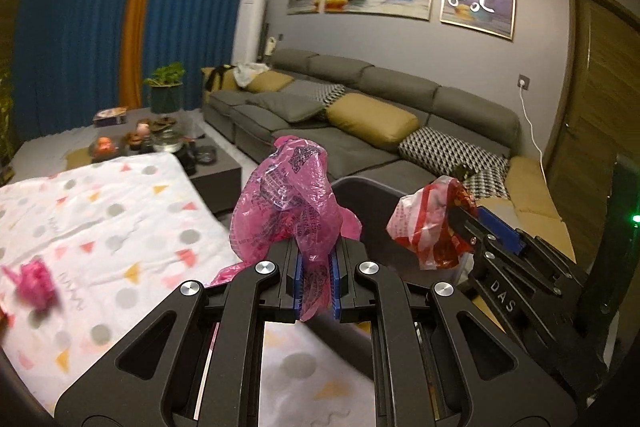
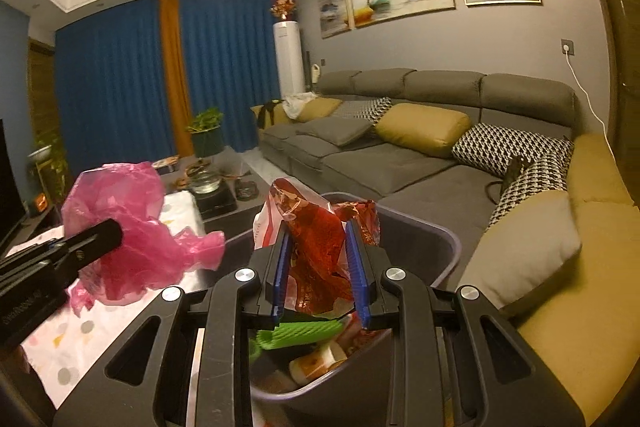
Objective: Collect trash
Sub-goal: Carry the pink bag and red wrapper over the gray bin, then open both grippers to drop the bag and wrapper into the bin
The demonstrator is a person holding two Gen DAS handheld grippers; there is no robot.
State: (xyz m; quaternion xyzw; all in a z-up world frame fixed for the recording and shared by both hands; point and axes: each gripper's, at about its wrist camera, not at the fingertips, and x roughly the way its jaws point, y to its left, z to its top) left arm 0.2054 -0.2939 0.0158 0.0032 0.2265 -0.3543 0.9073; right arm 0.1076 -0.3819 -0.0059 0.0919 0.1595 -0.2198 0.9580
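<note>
My left gripper (image 1: 316, 259) is shut on a crumpled pink plastic bag (image 1: 288, 199), which stands up above the blue pads. That same pink plastic bag (image 2: 132, 227) hangs at the left in the right wrist view, with the left gripper (image 2: 116, 231) black beneath it. My right gripper (image 2: 318, 259) is shut on a red and white wrapper bag (image 2: 316, 239), held over the grey trash bin (image 2: 440, 239). The bin holds a green item (image 2: 296, 333) and other packets. From the left wrist, the right gripper (image 1: 460, 223) grips the red and white wrapper bag (image 1: 428, 223) at the right, above the bin rim (image 1: 360, 183).
A table with a white patterned cloth (image 1: 100, 227) lies at the left, with a small pink scrap (image 1: 32, 279) on it. Behind it is a dark coffee table (image 1: 168, 143) with tea ware. A grey sofa (image 2: 400, 155) with yellow and patterned cushions fills the right.
</note>
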